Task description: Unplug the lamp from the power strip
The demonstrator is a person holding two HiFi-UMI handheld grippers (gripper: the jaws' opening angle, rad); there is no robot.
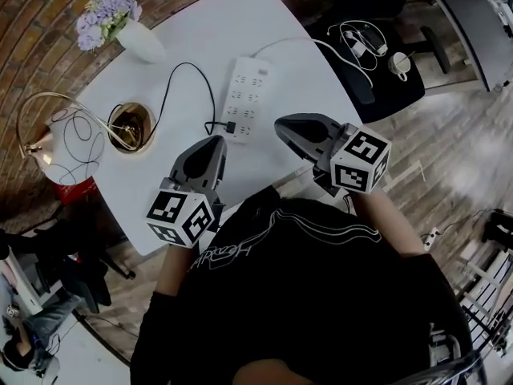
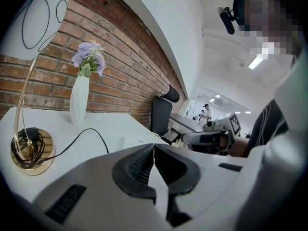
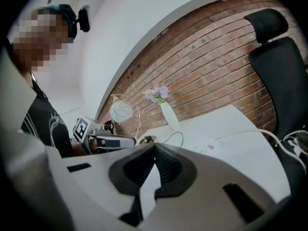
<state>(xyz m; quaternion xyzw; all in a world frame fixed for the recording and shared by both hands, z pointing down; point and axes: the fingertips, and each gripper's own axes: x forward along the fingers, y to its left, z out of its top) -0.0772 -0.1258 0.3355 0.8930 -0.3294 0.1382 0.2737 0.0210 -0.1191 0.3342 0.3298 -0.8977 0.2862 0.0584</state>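
A white power strip (image 1: 248,96) lies in the middle of the white table (image 1: 288,54). The lamp's black plug (image 1: 228,127) sits in its near end, and its black cord (image 1: 172,83) loops back to the gold lamp base (image 1: 131,125). The lamp's wire-pattern shade (image 1: 76,143) hangs at the left. My left gripper (image 1: 216,143) is shut and empty, just short of the plug over the table's near edge. To the right of the strip's near end, my right gripper (image 1: 282,125) is shut with nothing in it. In the gripper views both pairs of jaws (image 2: 154,146) (image 3: 154,145) meet.
A white vase of lilac flowers (image 1: 120,22) stands at the table's far left corner. The strip's white lead (image 1: 296,42) runs off to a black chair (image 1: 377,54) holding cables and a cup. A brick wall (image 2: 120,71) backs the table.
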